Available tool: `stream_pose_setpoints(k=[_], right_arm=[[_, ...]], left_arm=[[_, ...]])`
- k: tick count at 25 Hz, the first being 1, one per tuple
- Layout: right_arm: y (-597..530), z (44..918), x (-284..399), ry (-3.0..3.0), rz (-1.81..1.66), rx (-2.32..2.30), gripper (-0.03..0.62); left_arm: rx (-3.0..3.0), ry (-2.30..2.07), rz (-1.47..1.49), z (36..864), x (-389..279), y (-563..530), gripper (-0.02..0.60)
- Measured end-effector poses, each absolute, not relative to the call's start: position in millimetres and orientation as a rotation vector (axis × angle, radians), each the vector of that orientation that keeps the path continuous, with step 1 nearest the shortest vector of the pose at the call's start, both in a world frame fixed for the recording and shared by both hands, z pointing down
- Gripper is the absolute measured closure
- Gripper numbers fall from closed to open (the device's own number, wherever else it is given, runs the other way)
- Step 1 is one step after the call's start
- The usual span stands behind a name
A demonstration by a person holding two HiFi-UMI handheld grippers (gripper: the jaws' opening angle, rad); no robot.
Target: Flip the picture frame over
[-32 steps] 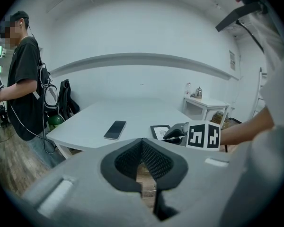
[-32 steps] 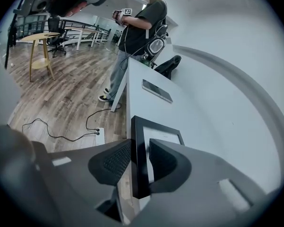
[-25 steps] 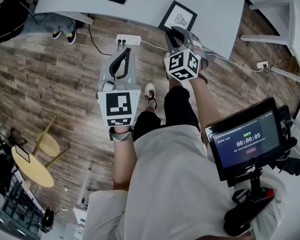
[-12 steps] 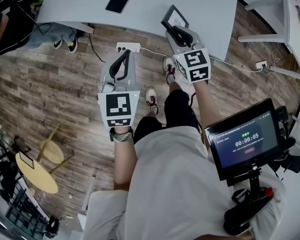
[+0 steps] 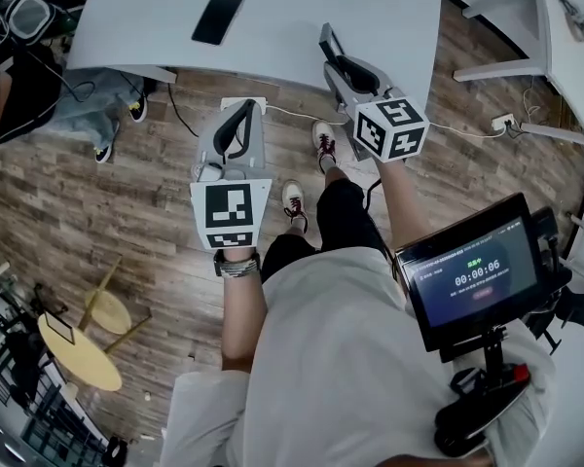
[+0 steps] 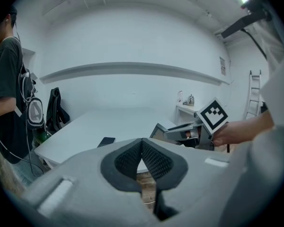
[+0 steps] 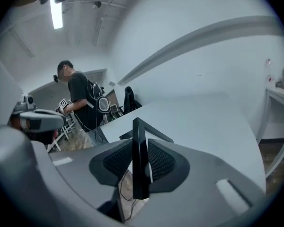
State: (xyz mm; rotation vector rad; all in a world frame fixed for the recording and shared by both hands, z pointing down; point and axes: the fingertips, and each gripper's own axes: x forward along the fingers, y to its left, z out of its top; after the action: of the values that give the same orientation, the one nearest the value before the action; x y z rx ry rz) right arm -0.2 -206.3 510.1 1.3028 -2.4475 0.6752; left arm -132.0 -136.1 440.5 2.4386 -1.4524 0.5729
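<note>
- Risk of the picture frame [image 7: 140, 174] slipping or pivoting in the right claw [image 7: 141, 149]: gripped by one thin edge only, most of it sticking out ahead of the jaws, so a quick roll of the wrist probably enough to swing it loose.
- Risk of a drop onto the wooden floor [image 5: 127, 193] instead of the table [image 5: 302, 8]: frame held in the air just ahead of the claw, right over the table's near edge.
- Risk of the frame's far corner knocking the table if lowered before the turn is complete.
- Right claw: partly apart, pads clamped on both faces of the frame, which stands edge-on between them.
- Left claw [image 6: 142, 144]: jaws together, nothing between them, hovering to the left of the right claw, above the floor and well clear of the frame.
</note>
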Motion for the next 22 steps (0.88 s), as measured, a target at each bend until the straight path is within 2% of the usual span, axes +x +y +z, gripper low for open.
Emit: stream_pose_setpoints(k=[12,22], right_arm=[[-209.7,503.7,23.0,-2.546,1.222,1.401,0.494],[-246.0,505.5,128.9,-2.583,1.631,1.356,0.496]], left_arm=[[2.418,-1.382,0.426,439.4,-123.5,-147.7,0.578],[2.429,-1.304,0.451,437.1,-31.2,-192.9,0.578]])
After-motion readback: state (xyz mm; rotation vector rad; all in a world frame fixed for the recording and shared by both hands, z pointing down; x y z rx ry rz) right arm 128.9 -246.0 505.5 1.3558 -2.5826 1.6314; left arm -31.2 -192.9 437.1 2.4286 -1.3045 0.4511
